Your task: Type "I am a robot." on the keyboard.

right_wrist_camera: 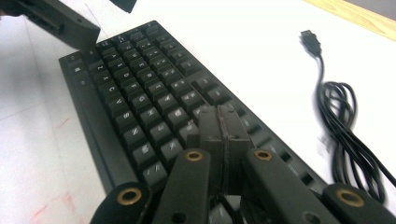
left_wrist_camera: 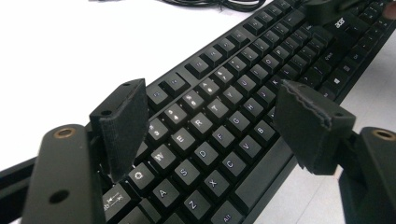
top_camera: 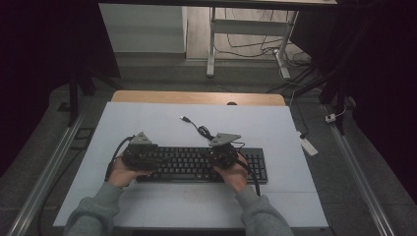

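Lying lengthwise across the white worktop [top_camera: 162, 206], the flat black plastic keyboard [top_camera: 201, 164] sits directly beneath both tongs, the left tongs [left_wrist_camera: 210, 121] spread wide over its left-end keys and the right tongs [right_wrist_camera: 223, 135] pressed together, empty, above its right-of-centre keys.

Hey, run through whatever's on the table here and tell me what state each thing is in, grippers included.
keyboard: flat on the white table, keys up, nothing lifted.
USB cable: unplugged, loosely coiled beside the keyboard, plug lying free.
left gripper: open, fingers spread wide above the letter keys.
right gripper: shut, fingers pressed together over the keys, nothing between them.
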Demonstrator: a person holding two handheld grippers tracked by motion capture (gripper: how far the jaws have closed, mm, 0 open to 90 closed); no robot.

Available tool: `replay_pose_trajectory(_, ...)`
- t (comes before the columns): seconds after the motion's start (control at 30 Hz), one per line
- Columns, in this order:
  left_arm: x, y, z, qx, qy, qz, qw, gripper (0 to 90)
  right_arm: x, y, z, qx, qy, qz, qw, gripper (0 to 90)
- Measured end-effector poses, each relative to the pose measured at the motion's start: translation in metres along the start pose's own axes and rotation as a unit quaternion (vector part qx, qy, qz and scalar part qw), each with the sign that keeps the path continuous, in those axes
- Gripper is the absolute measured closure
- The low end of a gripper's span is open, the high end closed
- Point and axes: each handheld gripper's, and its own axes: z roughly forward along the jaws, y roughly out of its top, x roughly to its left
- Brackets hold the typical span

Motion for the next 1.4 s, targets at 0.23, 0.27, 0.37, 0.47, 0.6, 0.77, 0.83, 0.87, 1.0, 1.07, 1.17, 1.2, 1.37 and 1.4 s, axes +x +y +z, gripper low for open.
replay_pose_trajectory(0.23, 0.001, 0.000, 0.000, -0.004, 0.002, -0.004, 1.0000, 28.2, -0.007, -0.027, -0.034, -0.015, -0.023, 0.025, 0.9993, 74.9)
replay_pose_trajectory(0.27, 0.001, 0.000, 0.000, -0.005, 0.003, -0.007, 1.0000, 28.6, -0.007, -0.029, -0.037, -0.018, -0.027, 0.028, 0.9991, 73.1)
replay_pose_trajectory(0.37, 0.001, 0.001, 0.001, -0.008, 0.003, -0.009, 0.9999, 30.2, -0.008, -0.037, -0.051, -0.023, -0.033, 0.033, 0.9986, 69.0)
replay_pose_trajectory(0.47, 0.001, 0.001, 0.001, -0.009, 0.005, -0.010, 0.9999, 31.9, -0.008, -0.045, -0.060, -0.023, -0.045, 0.031, 0.9983, 65.6)
replay_pose_trajectory(0.6, 0.001, 0.001, 0.003, -0.009, 0.005, -0.011, 0.9999, 35.0, -0.007, -0.054, -0.067, -0.027, -0.046, 0.035, 0.9980, 63.0)
replay_pose_trajectory(0.77, 0.000, 0.002, 0.006, -0.005, 0.008, -0.006, 0.9999, 40.8, -0.006, -0.056, -0.068, -0.024, -0.050, 0.025, 0.9982, 60.8)
replay_pose_trajectory(0.83, 0.000, 0.002, 0.007, -0.004, 0.007, -0.002, 1.0000, 44.4, -0.007, -0.057, -0.068, -0.024, -0.050, 0.026, 0.9981, 60.2)
replay_pose_trajectory(0.87, -0.001, 0.002, 0.007, -0.004, 0.007, 0.000, 1.0000, 46.8, -0.007, -0.057, -0.068, -0.024, -0.050, 0.026, 0.9981, 59.9)
replay_pose_trajectory(1.0, -0.004, 0.003, 0.010, -0.002, 0.006, 0.016, 0.9999, 61.0, -0.007, -0.057, -0.068, -0.024, -0.050, 0.026, 0.9981, 59.5)
replay_pose_trajectory(1.07, -0.006, 0.003, 0.012, 0.000, 0.005, 0.023, 0.9997, 69.6, -0.007, -0.057, -0.068, -0.024, -0.048, 0.026, 0.9982, 59.4)
replay_pose_trajectory(1.17, -0.010, 0.004, 0.017, 0.006, 0.004, 0.036, 0.9993, 84.1, -0.007, -0.057, -0.068, -0.023, -0.050, 0.025, 0.9982, 59.3)
replay_pose_trajectory(1.2, -0.011, 0.004, 0.018, 0.008, 0.003, 0.039, 0.9992, 87.5, -0.007, -0.057, -0.068, -0.024, -0.049, 0.025, 0.9982, 59.3)
replay_pose_trajectory(1.37, -0.014, 0.005, 0.026, 0.022, 0.005, 0.050, 0.9985, 89.0, -0.008, -0.058, -0.068, -0.024, -0.049, 0.028, 0.9981, 59.2)
replay_pose_trajectory(1.4, -0.014, 0.005, 0.028, 0.025, 0.005, 0.050, 0.9984, 89.0, -0.008, -0.058, -0.068, -0.024, -0.049, 0.028, 0.9981, 59.2)
